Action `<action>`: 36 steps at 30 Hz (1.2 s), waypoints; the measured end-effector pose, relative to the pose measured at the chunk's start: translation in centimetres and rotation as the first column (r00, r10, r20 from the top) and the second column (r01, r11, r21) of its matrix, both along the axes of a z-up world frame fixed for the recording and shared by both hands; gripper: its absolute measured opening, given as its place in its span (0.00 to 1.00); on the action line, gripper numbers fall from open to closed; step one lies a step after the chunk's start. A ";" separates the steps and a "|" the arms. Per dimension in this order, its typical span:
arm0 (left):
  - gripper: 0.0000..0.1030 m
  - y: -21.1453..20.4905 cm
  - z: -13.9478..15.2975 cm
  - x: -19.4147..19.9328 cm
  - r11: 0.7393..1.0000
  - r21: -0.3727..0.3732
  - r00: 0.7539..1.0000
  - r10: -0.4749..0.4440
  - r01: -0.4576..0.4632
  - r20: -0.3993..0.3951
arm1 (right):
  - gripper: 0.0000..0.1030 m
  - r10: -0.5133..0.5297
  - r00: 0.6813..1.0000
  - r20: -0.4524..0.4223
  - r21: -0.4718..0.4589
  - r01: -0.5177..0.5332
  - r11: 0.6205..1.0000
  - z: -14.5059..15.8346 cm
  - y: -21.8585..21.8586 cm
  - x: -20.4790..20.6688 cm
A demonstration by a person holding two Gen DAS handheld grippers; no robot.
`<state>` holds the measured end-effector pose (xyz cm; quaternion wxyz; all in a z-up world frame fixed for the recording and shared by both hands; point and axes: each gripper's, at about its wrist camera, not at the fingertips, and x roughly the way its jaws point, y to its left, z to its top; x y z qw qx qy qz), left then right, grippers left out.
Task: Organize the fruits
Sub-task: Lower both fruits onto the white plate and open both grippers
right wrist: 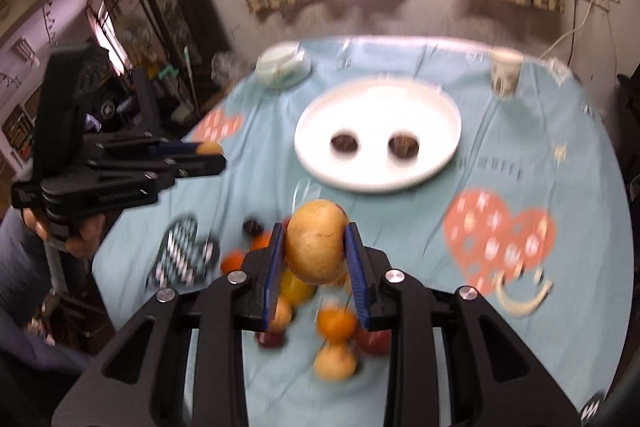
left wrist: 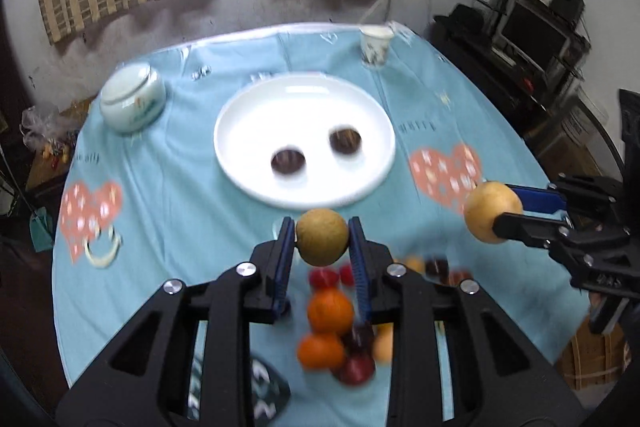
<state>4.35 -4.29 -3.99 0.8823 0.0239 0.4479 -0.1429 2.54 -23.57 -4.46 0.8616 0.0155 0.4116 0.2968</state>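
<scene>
My left gripper [left wrist: 322, 241] is shut on a round yellow-green fruit [left wrist: 322, 242] and holds it above the table, short of the white plate [left wrist: 256, 119]. My right gripper [right wrist: 316, 247] is shut on a yellow-brown pear [right wrist: 317, 241], also above the table. Each gripper shows in the other's view: the right gripper [left wrist: 505, 211] with its pear [left wrist: 490, 209], the left gripper [right wrist: 214, 157] with its fruit [right wrist: 209, 148]. Two dark round fruits [left wrist: 288, 162] [left wrist: 346, 140] lie on the plate [right wrist: 376, 99]. A pile of oranges [left wrist: 330, 310], red and yellow fruits [right wrist: 335, 361] lies under the grippers.
A pale green lidded bowl [left wrist: 133, 97] stands at the far left of the round table with its blue cloth [left wrist: 168, 187]. A paper cup [left wrist: 375, 45] stands at the far right. A black patterned mat [right wrist: 182, 255] lies beside the fruit pile. A TV stand [left wrist: 532, 43] is right of the table.
</scene>
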 end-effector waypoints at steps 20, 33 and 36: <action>0.27 -1.3 -8.4 13.0 0.993 0.060 0.986 0.105 -0.098 -0.127 | 0.30 -0.060 0.993 -0.100 0.000 0.060 0.998 -6.6 3.3 14.3; 0.45 -1.3 -9.1 14.3 0.985 0.113 0.984 0.140 -0.127 -0.111 | 0.30 -0.073 0.993 -0.096 -0.103 0.063 0.993 -7.4 4.4 16.4; 0.45 -0.9 -8.1 13.6 0.985 0.103 0.985 0.145 -0.135 -0.093 | 0.30 -0.059 0.997 -0.046 -0.129 0.053 0.990 -6.2 4.2 14.9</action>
